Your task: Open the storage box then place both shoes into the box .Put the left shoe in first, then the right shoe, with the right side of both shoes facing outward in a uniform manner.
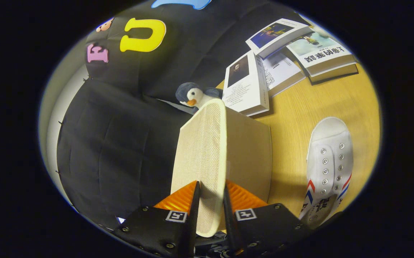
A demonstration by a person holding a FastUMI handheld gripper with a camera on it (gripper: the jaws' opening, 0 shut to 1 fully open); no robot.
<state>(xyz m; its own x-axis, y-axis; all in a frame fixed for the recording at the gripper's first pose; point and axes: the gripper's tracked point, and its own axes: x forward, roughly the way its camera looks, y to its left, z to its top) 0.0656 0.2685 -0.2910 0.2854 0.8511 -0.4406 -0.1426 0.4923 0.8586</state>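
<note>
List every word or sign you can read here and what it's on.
None can be quoted with confidence.
On the far book: large characters, upside down, not clear enough to quote.
On the near book: small print, too small to read.
In the shoe: an insole stamp, blurred.
On the gripper, shut on the lid: square markers, no words.

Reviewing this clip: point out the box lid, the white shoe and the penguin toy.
box lid (201, 150): gripper view, woven face, clamped between the fingers.
white shoe (330, 157): gripper view, eyelet panel, on the table.
penguin toy (194, 95): gripper view, white face, beyond the lid.
</note>
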